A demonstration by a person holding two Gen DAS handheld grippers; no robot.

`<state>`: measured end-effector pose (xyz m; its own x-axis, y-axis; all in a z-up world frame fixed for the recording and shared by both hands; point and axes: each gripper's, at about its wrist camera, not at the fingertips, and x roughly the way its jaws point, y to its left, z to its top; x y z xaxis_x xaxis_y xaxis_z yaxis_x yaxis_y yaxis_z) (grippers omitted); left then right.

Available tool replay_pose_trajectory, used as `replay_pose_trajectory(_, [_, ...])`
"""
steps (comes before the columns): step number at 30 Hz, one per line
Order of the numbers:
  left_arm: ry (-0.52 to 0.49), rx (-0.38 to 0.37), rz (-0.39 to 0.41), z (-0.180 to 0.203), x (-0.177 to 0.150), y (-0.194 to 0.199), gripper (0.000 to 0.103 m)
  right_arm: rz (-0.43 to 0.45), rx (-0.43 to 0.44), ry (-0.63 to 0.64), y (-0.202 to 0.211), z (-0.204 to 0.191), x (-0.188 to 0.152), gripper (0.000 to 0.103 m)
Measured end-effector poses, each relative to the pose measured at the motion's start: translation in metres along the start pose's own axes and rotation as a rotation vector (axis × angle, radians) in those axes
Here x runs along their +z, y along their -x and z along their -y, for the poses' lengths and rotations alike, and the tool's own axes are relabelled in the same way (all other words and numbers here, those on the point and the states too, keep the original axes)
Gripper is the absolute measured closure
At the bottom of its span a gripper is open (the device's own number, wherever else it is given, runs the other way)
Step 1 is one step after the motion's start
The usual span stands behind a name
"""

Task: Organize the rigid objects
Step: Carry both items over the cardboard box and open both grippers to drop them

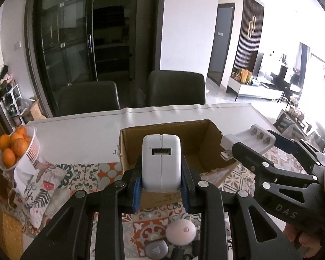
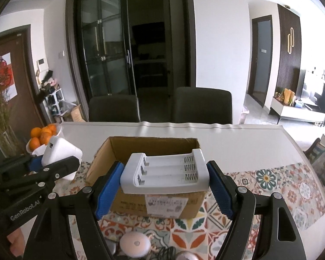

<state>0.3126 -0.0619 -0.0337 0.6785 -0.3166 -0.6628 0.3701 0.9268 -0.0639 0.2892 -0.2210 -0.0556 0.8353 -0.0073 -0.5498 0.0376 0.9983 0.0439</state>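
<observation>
The right claw point(image 2: 164, 186), marked "DAS", grips a battery charger point(image 2: 165, 173), and the left claw point(image 1: 161, 186), marked "GenRobot.AI", grips a USB power adapter point(image 1: 161, 162); only the right view shows the charger's springs.

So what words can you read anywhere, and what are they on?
"DAS": on the right gripper arm.
"GenRobot.AI": on the left gripper arm.
Shipping label on the cardboard box: print too small to read.
Nothing readable on the white charger or battery holder.

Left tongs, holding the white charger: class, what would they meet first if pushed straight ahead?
Probably the open cardboard box: the left tongs and USB charger point into it. Depth is unclear; they might pass over its rim.
</observation>
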Motion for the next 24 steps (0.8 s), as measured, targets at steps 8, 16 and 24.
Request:
replay_pose_trajectory(8, [0.005,-0.004,-0.106,-0.004,0.012,-0.04,0.074,-0.124,0.019,-0.002,-0.054,0.01,0.016,0.026])
replay_pose_trajectory(16, [0.021,0.004,-0.196,-0.011,0.013,-0.077,0.074,-0.215,0.013,0.002,-0.094,0.018,0.013,0.026])
replay_pose_trajectory(24, [0.018,0.009,-0.261,-0.014,0.009,-0.101,0.074,-0.288,0.019,0.036,-0.12,0.017,0.006,0.026])
